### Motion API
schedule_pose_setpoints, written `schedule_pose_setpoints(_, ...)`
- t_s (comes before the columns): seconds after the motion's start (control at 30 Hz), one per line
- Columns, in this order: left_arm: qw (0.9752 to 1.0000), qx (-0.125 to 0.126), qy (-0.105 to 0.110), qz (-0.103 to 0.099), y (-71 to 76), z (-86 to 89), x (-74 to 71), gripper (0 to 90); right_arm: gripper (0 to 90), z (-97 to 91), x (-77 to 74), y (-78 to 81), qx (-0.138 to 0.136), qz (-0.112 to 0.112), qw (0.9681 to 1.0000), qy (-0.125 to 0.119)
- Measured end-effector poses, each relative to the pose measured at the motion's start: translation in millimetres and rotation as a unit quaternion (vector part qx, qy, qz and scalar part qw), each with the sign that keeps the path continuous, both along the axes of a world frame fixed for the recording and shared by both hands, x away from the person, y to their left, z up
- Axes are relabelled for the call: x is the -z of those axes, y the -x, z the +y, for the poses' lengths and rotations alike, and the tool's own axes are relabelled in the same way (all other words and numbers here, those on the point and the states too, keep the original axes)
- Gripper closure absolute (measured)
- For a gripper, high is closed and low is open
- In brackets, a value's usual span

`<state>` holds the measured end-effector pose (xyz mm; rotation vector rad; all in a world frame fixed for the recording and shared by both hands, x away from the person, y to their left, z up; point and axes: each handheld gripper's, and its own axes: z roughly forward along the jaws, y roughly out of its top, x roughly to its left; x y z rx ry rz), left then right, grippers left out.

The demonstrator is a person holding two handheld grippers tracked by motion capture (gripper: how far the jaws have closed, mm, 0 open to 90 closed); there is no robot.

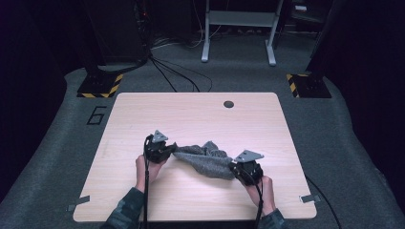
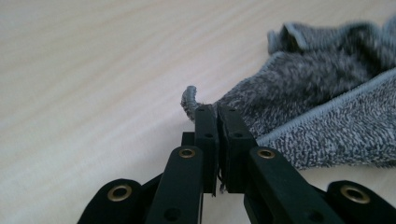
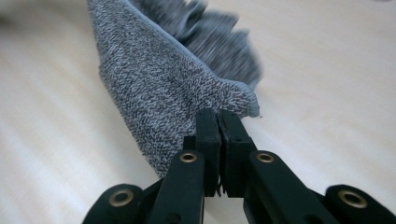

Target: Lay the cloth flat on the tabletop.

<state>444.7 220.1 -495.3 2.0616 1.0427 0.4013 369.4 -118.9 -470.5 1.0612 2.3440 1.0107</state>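
Observation:
A grey terry towel (image 1: 206, 158) lies bunched on the wooden table (image 1: 200, 119), stretched between my two grippers. My left gripper (image 1: 173, 149) is shut on the towel's left corner; in the left gripper view the jaws pinch that corner (image 2: 190, 100) and the towel (image 2: 322, 102) spreads to the right. My right gripper (image 1: 234, 168) is shut on the towel's right corner; in the right gripper view the towel (image 3: 159, 88) hangs from the closed jaws and its hemmed corner (image 3: 245, 100) pokes out beside them. A hand holds each gripper from below.
A round cable hole (image 1: 229, 104) sits near the table's far edge. Tape tabs mark the front corners (image 1: 310, 198). Beyond the table stand a white metal frame (image 1: 239, 28), floor cables and two stands with yellow-black striped bases (image 1: 100, 86).

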Motion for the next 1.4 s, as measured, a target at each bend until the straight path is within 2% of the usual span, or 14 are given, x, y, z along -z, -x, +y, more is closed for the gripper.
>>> schedule_pose_setpoints(0.1, 0.9998, 0.003, -0.004, 0.018, 7.5, 5.3, 7.1, 83.9, 82.6, -1.2, 9.0, 8.7, -0.014, 0.026, 0.9996, -0.001)
schedule_pose_setpoints(0.17, 0.9997, 0.005, -0.003, 0.022, 9.3, 7.0, 8.1, 74.9, 78.3, -3.6, 9.6, 10.2, -0.022, 0.033, 0.9992, -0.006)
schedule_pose_setpoints(0.2, 0.9996, 0.003, 0.002, 0.027, 11.1, 9.2, 7.6, 68.1, 69.7, -9.6, 6.5, 10.7, -0.023, 0.034, 0.9989, -0.023)
schedule_pose_setpoints(0.33, 0.9997, -0.008, 0.017, 0.018, 12.4, 14.7, -5.9, 46.3, 56.3, -19.0, -6.8, 2.1, -0.016, 0.016, 0.9987, -0.046)
schedule_pose_setpoints(0.43, 0.9996, -0.006, 0.027, 0.008, 8.7, 11.5, -19.0, 39.3, 49.8, -18.3, -13.0, -5.1, -0.012, 0.007, 0.9986, -0.050)
schedule_pose_setpoints(0.53, 0.9997, 0.017, 0.019, 0.005, 0.3, -2.6, -30.5, 35.8, 46.1, -16.8, -26.9, -20.8, -0.023, -0.003, 0.9972, -0.072)
schedule_pose_setpoints(0.63, 0.9991, 0.040, 0.005, 0.014, -6.1, -14.4, -26.8, 33.8, 45.7, -17.4, -31.2, -27.2, -0.021, -0.004, 0.9968, -0.077)
schedule_pose_setpoints(0.73, 0.9961, 0.074, -0.008, 0.046, -19.3, -39.3, -12.1, 31.9, 38.1, -8.4, -25.5, -48.7, -0.013, 0.016, 0.9975, -0.068)
schedule_pose_setpoints(0.87, 0.9931, 0.099, -0.010, 0.061, -23.4, -57.0, -1.6, 31.7, 31.8, 8.6, -6.5, -70.9, -0.023, 0.062, 0.9963, -0.054)
schedule_pose_setpoints(1.0, 0.9886, 0.135, -0.036, 0.057, -17.6, -66.8, 4.2, 57.4, 57.3, 19.4, 5.3, -76.1, -0.026, 0.078, 0.9959, -0.038)
schedule_pose_setpoints(1.03, 0.9886, 0.135, -0.036, 0.057, -17.6, -66.8, 4.2, 64.8, 57.3, 19.4, 5.3, -76.1, -0.026, 0.078, 0.9959, -0.038)
schedule_pose_setpoints(1.07, 0.9879, 0.139, -0.039, 0.057, -16.4, -66.7, 4.7, 64.8, 65.9, 20.0, 7.3, -76.1, -0.022, 0.075, 0.9962, -0.038)
schedule_pose_setpoints(1.13, 0.9891, 0.136, -0.034, 0.046, -14.1, -62.8, 6.5, 82.4, 84.3, 17.7, 8.6, -74.2, -0.008, 0.067, 0.9970, -0.038)
schedule_pose_setpoints(1.4, 0.9927, 0.111, -0.016, 0.046, -8.8, -49.3, 7.0, 85.8, 89.6, 8.7, 5.9, -72.5, 0.003, 0.051, 0.9981, -0.036)
